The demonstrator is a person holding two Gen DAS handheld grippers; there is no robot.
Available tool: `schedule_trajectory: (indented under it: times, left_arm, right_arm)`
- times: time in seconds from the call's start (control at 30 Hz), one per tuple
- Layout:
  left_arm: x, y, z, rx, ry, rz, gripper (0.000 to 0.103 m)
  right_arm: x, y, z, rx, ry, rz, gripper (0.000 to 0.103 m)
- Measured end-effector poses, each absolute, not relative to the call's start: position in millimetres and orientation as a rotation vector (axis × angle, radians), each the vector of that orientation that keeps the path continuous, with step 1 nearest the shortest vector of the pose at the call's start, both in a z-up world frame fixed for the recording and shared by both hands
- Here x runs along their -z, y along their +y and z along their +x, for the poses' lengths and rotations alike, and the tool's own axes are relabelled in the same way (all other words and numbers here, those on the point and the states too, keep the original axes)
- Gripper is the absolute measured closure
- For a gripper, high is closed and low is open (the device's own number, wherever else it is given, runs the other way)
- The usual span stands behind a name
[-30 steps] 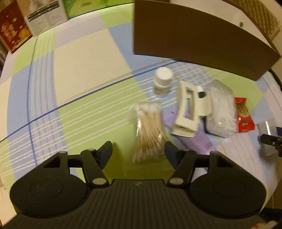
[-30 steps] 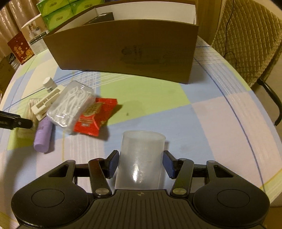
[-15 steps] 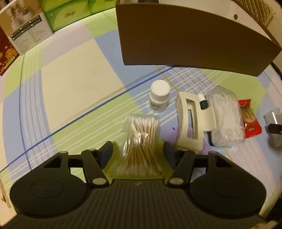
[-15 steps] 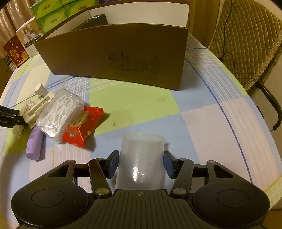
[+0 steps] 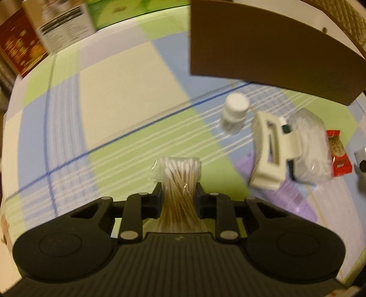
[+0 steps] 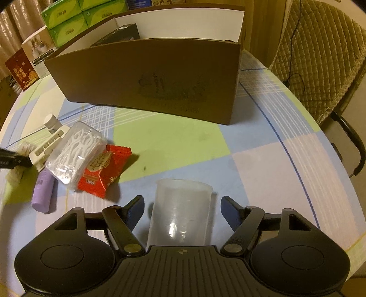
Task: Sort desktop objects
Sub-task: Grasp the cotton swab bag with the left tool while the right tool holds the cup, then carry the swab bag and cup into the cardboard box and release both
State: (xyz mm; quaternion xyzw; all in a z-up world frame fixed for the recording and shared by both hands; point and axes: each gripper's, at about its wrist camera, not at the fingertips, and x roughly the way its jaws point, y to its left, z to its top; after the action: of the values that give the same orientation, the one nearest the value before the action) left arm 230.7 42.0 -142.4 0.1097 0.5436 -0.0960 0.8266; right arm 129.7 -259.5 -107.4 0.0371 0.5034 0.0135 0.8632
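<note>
My left gripper [image 5: 178, 190] is shut on a clear bag of cotton swabs [image 5: 179, 180], pinching its middle above the checked tablecloth. To its right lie a white pill bottle [image 5: 235, 112], a cream hair claw [image 5: 270, 153], a clear box of floss picks [image 5: 308, 148], a red snack packet [image 5: 338, 153] and a purple tube [image 6: 42, 192]. My right gripper [image 6: 181, 205] is open, its jaws either side of a clear plastic cup [image 6: 180, 217] without touching it. The brown cardboard box [image 6: 160, 77] stands open behind.
Green tissue boxes [image 6: 68, 20], a white carton [image 6: 37, 50] and a red box [image 6: 21, 70] stand at the table's far left. A quilted chair [image 6: 320, 57] is beyond the table's right edge. A black item [image 6: 119, 36] lies inside the box.
My left gripper has closed on the bag of cotton swabs and pinched it. My right gripper's jaws have opened wider away from the cup and moved nearer the box.
</note>
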Motion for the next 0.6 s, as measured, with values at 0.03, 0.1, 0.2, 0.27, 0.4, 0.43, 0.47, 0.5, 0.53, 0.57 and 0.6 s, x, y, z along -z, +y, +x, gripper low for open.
schedule_trajectory:
  times: [0.03,0.1,0.2,0.27,0.4,0.43,0.47,0.5,0.53,0.57,0.6]
  left_arm:
    - [141,46,228,0.196,1.159,0.229,0.081]
    - [140,53,221,0.179,1.166,0.225,0.081]
    - [136,58,212,0.168,1.168,0.21,0.081]
    - [134,58,208,0.169,1.163,0.201,0.082]
    - [121,53,202,0.188,1.123,0.194,0.082]
    - [116,51,202,0.193,1.108,0.195,0.082]
    - [112,49,203,0.198,1.092,0.196,0.082]
    - [108,47,204,0.201,1.078,0.197,0.082]
    - [103,45,204,0.204,1.062,0.197,0.082]
    - [98,44,206,0.207,1.05,0.196,0.082]
    - [93,42,207,0.213,1.034,0.193,0.082]
  right_arm:
    - [108,-259,130,-0.026,1.058,0.069,0.033]
    - [110,-257,130,-0.027,1.057,0.06,0.045]
    - [111,-253,130,-0.041,1.058,0.025,0.052]
    - [111,-251,130,-0.047,1.063,0.016,0.053]
    - [107,-250,129,-0.057,1.06,0.027,0.053]
    - [105,-250,128,-0.061,1.053,0.028,0.053]
    - [102,-250,128,-0.065,1.048,0.028,0.053]
    - [100,-250,127,-0.069,1.043,0.031,0.053]
    - [97,-250,127,-0.073,1.036,0.033,0.053]
    - [94,-249,126,-0.078,1.027,0.034,0.053]
    - [91,-249,125,-0.081,1.019,0.034,0.053]
